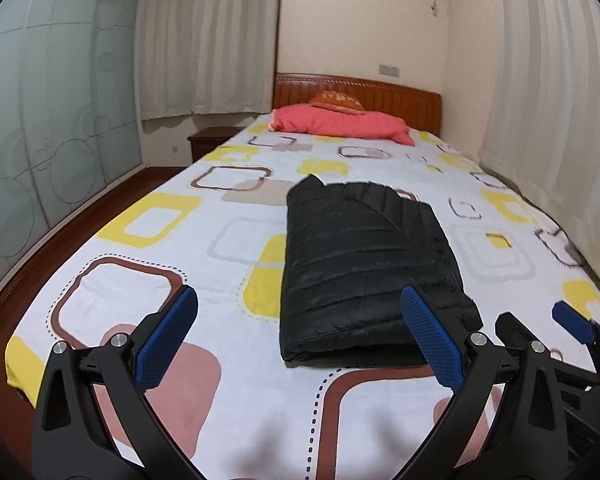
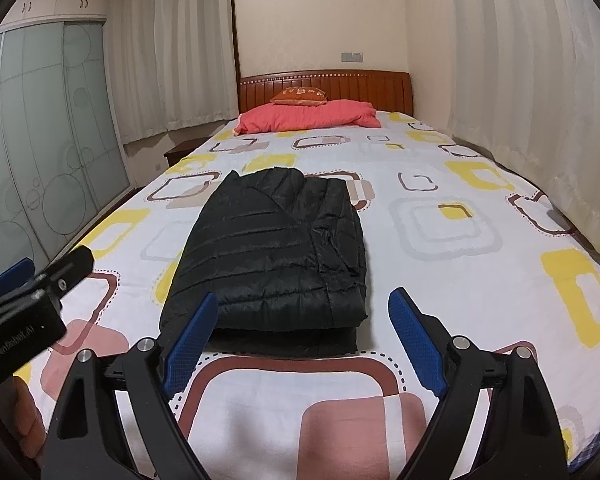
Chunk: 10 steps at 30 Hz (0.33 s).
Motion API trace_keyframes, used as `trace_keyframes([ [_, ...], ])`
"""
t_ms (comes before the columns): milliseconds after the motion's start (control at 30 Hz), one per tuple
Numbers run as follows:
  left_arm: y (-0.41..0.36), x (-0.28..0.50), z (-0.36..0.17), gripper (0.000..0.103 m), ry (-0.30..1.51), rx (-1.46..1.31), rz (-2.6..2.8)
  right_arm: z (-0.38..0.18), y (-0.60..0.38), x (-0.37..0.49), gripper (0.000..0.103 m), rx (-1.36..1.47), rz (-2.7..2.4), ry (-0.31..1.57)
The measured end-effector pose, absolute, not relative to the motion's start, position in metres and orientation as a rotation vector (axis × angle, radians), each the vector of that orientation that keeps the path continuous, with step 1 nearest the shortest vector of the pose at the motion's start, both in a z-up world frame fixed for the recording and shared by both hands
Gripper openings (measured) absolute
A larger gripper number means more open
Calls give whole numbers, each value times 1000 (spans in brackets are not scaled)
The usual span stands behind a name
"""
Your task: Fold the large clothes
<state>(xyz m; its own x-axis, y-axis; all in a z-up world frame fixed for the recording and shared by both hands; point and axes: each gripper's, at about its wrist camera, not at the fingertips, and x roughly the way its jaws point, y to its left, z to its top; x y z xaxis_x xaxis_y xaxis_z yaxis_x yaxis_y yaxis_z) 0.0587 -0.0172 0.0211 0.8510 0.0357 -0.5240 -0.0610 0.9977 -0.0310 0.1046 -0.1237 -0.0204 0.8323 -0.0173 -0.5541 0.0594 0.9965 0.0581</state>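
Both grippers, left (image 1: 298, 334) and right (image 2: 302, 338), hovered with jaws apart and empty before the folded black jacket (image 2: 276, 252) on the bed (image 2: 480, 280); clumsy nudging could spring its puffy layers open.

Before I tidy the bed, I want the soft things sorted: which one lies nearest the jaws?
The folded black puffer jacket, mid-bed just ahead of both open jaws. The pink quilt and orange cushion sit far off by the headboard.

Glossy quilted black jacket (image 2: 276, 240) on matt printed cloth sheet (image 2: 440, 280); ribbed polished wooden headboard (image 2: 340, 86).
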Motion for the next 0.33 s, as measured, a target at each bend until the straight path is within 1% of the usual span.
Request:
trace_keyframes([
  [100, -16, 64, 17, 101, 547, -50, 65, -24, -124, 108, 86, 75, -40, 595],
  [333, -4, 95, -6, 101, 628, -81, 79, -38, -138, 119, 86, 104, -57, 625],
])
